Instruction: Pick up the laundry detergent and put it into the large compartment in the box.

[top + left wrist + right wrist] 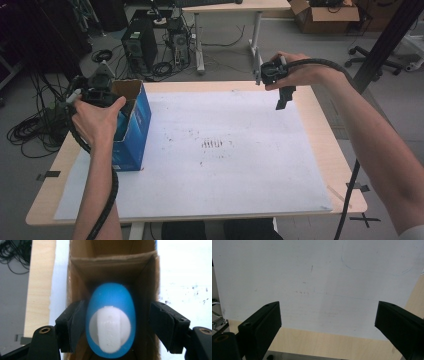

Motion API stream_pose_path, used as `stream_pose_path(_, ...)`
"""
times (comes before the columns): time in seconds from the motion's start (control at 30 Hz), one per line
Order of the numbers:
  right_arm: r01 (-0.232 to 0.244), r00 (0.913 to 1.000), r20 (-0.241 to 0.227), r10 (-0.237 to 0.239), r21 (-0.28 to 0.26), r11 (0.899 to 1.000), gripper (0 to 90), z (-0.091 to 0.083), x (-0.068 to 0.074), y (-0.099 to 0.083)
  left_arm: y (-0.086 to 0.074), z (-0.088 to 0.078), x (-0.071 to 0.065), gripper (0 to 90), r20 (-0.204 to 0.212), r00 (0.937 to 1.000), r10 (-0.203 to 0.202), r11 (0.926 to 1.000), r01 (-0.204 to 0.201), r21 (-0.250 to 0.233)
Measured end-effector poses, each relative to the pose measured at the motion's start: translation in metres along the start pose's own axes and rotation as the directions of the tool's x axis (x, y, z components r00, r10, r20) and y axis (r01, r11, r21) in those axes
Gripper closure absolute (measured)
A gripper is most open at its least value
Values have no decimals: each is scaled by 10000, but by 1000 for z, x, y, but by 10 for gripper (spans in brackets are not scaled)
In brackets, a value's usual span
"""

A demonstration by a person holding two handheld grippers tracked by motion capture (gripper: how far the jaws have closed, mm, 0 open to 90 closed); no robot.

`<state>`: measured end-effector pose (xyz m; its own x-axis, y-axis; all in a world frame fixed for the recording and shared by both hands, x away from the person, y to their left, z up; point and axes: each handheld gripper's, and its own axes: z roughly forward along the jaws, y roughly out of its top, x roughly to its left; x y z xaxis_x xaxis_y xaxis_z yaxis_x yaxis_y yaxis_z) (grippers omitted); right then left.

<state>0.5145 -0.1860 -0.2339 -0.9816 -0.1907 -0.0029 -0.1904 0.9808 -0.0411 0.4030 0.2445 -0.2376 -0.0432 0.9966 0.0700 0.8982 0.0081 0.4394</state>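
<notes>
A blue box [132, 130] with an open cardboard top [110, 265] stands at the left of the table. My left gripper [100, 87] hovers over its opening. In the left gripper view a blue egg-shaped object [111, 297] with a white piece [110, 330] on it sits between the jaws of this gripper [117, 310], over the inside of the box. The left jaw lies against it and the right jaw stands clear, so the gripper is open. My right gripper [282, 97] is raised above the table's far right edge, open [328, 305] and holding nothing.
White paper [225, 165] with faint marks covers most of the wooden table [325, 145]. Beyond the table, computer towers [140, 45], cables [35, 130], another desk [230, 7], a cardboard box [325, 17] and an office chair base [372, 57] stand on the floor.
</notes>
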Motion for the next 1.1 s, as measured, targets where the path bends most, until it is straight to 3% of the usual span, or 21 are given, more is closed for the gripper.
stream_pose_path(0.1,-10,10000,7,10,-3,10000,66,-1,0,0,4,-9,-6,295,44,9998,187,9996,-186,-207)
stream_pose_path(0.27,-45,10000,52,46,-59,10000,66,-3,2,-2,13,-24,-22,280,279,9952,933,9952,-925,-308)
stream_pose_path(0.4,-61,10000,67,61,-73,10000,66,-5,2,-3,21,-38,-36,279,574,9874,1477,9879,-1446,-552)
stream_pose_path(0.43,-75,9999,72,76,-75,9999,66,-5,3,-4,24,-43,-44,263,726,9819,1748,9832,-1701,-660)
stream_pose_path(0.47,-75,9999,72,76,-75,9999,66,-5,3,-4,24,-43,-44,254,726,9819,1748,9832,-1701,-660)
stream_pose_path(0.57,-68,9999,81,68,-82,9999,66,-5,4,-4,25,-47,-55,260,860,9722,2177,9746,-2118,-722)
stream_pose_path(0.73,-65,9999,98,65,-85,9999,66,-6,5,-5,27,-49,-72,255,1222,9510,2841,9580,-2764,-763)
stream_pose_path(0.8,-68,9999,100,69,-73,9999,66,-7,6,-5,28,-48,-79,251,1411,9388,3142,9489,-3056,-790)
stream_pose_path(0.83,-71,9999,106,71,-84,9999,66,-7,6,-6,28,-46,-87,242,1542,9244,3489,9370,-3411,-753)
stream_pose_path(0.87,-71,9999,106,71,-84,9999,66,-7,6,-6,28,-46,-87,239,1542,9244,3489,9370,-3411,-753)
stream_pose_path(0.93,-94,9999,114,95,-57,9999,66,-7,7,-6,28,-45,-93,239,1620,9148,3699,9290,-3627,-729)
stream_pose_path(1.1,-78,9999,129,78,-27,10000,66,-7,8,-6,28,-42,-110,241,2054,8766,4352,8999,-4305,-698)
